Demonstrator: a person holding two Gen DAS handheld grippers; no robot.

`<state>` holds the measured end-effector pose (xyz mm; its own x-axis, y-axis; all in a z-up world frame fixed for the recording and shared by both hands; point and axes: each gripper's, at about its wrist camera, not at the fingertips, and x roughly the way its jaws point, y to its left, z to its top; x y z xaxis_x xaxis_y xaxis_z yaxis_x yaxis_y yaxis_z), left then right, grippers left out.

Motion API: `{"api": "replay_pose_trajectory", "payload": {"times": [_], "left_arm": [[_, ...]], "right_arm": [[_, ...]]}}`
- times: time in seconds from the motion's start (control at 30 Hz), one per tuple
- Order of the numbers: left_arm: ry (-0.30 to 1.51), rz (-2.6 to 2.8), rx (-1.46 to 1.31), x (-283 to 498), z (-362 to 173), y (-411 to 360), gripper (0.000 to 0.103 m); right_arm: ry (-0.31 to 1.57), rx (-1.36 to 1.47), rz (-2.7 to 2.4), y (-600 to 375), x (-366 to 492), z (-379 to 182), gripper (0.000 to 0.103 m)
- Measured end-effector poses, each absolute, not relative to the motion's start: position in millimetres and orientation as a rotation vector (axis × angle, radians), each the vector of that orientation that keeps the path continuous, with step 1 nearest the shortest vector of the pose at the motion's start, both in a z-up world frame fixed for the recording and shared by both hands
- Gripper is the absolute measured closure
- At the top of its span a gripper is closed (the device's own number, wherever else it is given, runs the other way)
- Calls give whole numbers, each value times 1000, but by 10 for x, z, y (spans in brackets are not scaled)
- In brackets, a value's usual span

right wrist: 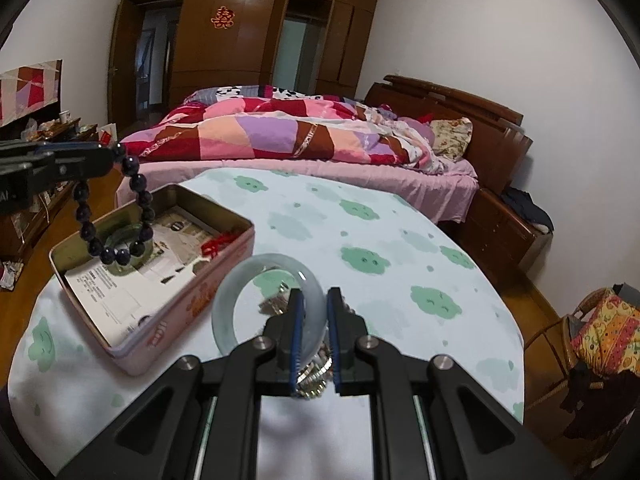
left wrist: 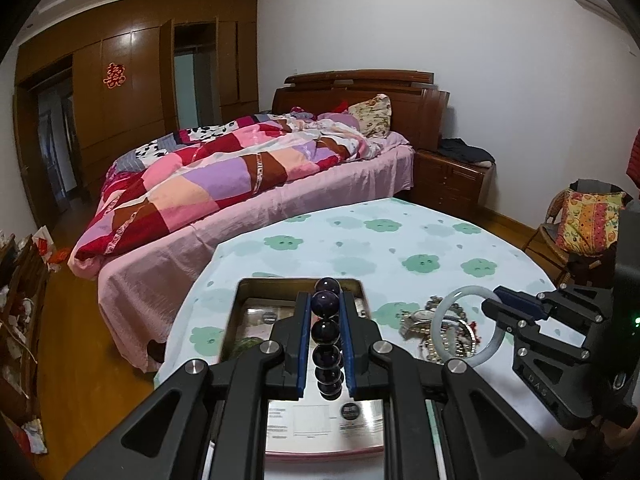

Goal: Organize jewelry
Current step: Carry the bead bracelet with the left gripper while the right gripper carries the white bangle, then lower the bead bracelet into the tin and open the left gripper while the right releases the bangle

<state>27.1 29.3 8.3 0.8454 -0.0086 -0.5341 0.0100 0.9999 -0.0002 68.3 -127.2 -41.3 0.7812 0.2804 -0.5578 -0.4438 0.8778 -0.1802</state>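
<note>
We stand at the table [right wrist: 400, 216], where our pink tin [right wrist: 168, 320] sits open with papers inside. Our left gripper [left wrist: 326, 336] has its fingers pinching the dark bead bracelet [right wrist: 120, 216], which hangs over the tin. The beads are round, hard and slippery, and the loop is floppy, so we think holding one bead tight works best. Our right gripper [right wrist: 314, 332] pinches the pale bangle [right wrist: 240, 280] by its rim, above the watch pile [left wrist: 436, 328]. We think the bangle is stiff, smooth and could break
</note>
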Motion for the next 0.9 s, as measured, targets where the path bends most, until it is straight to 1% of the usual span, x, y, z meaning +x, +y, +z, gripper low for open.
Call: {"api": "replay_pose_trajectory", "payload": {"times": [0.4, 0.9], "left_arm": [[589, 37, -10, 310, -1, 583, 90], [638, 61, -20, 429, -233, 761, 90]], "right_arm": [[496, -383, 472, -751, 639, -277, 90], [510, -456, 532, -278, 684, -411, 90]]}}
